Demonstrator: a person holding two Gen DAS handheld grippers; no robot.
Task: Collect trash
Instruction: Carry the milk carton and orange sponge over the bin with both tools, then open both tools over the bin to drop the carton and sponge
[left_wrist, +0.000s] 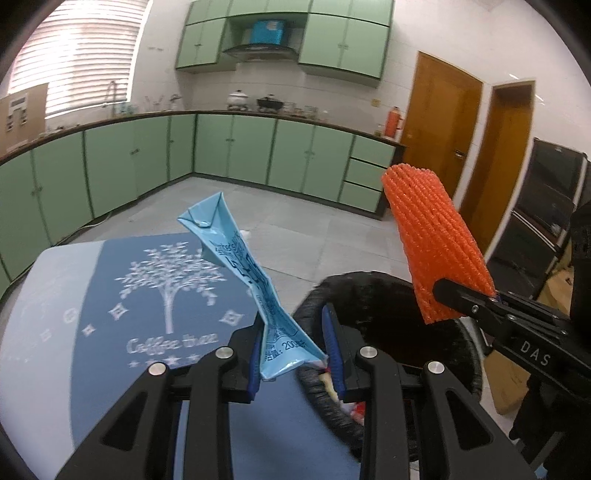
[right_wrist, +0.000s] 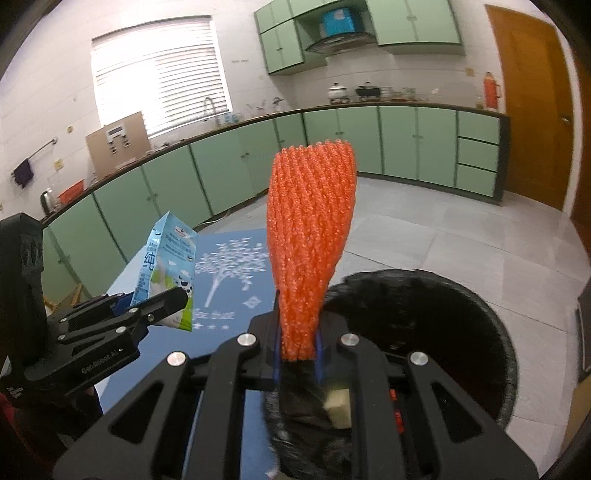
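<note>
My left gripper is shut on the lower end of a crushed light-blue milk carton, held upright over the table edge beside the bin. The black bag-lined trash bin stands just right of the table. My right gripper is shut on the base of an orange foam net sleeve, which stands upright above the bin's near rim. The left wrist view shows that sleeve and the right gripper over the bin. The right wrist view shows the carton in the left gripper.
A blue tablecloth with a white tree print covers the table on the left. Scraps, one a pale yellow piece, lie inside the bin. Green kitchen cabinets run along the far walls, with open tiled floor in between.
</note>
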